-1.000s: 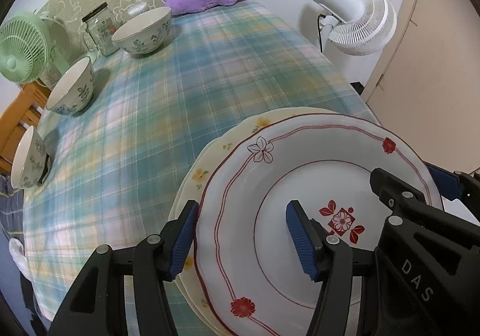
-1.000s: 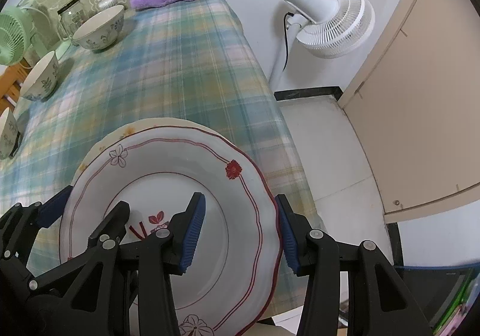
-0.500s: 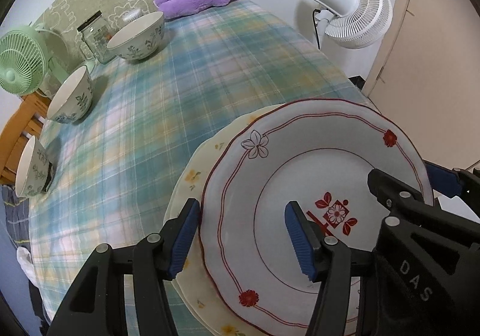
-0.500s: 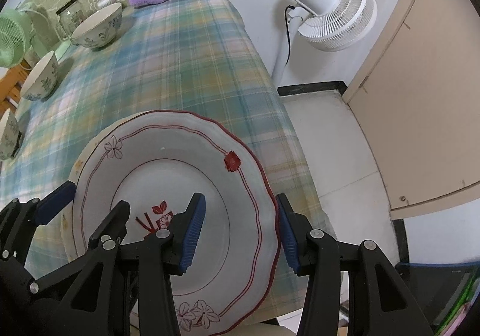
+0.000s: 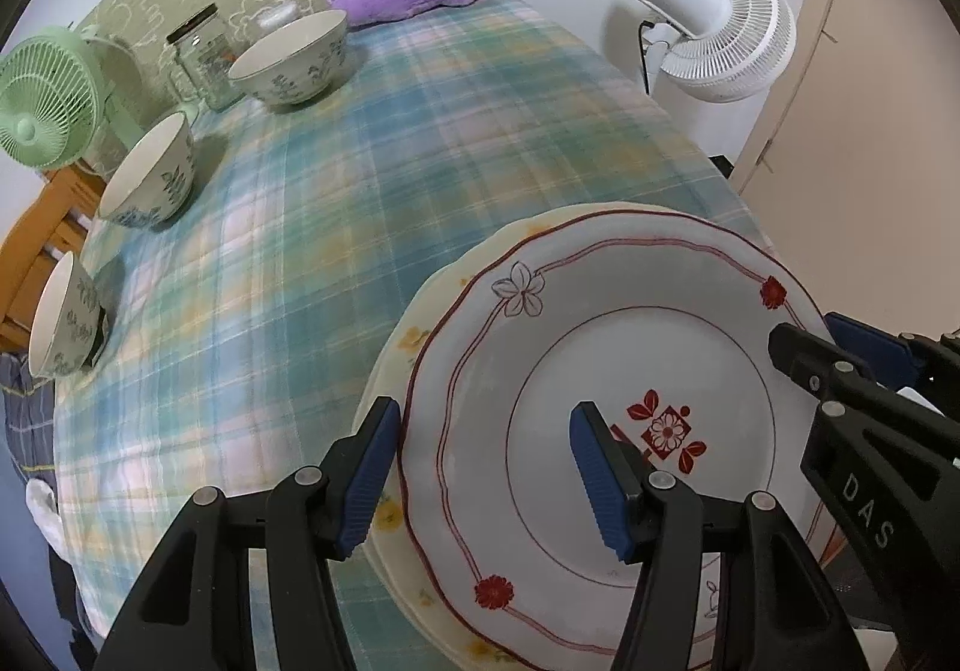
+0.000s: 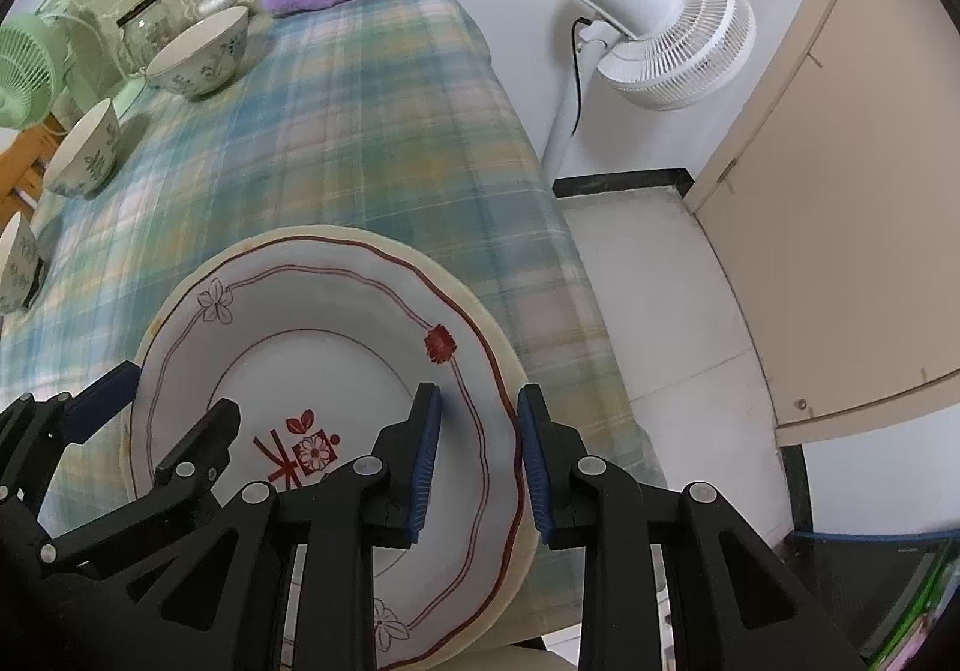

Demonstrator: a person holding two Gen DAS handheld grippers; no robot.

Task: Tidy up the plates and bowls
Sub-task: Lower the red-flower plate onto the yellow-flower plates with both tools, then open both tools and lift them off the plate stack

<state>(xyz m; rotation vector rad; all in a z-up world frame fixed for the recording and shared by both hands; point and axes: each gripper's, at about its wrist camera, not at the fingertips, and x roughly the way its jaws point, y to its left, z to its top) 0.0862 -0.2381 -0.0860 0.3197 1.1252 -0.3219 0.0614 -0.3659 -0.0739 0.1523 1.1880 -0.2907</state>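
While both grippers straddle opposite edges of the red-trimmed plate [image 5: 606, 371], the left gripper [image 5: 483, 467] gapes wide across its rim and the right gripper [image 6: 477, 461] stands narrower, pads apart from the rim. The plate lies atop a cream plate [image 5: 408, 347] on the plaid cloth [image 5: 336, 179]. Beyond the plate stand three bowls [image 5: 291, 56], a jar [image 5: 201, 53] and a green fan [image 5: 45, 104].
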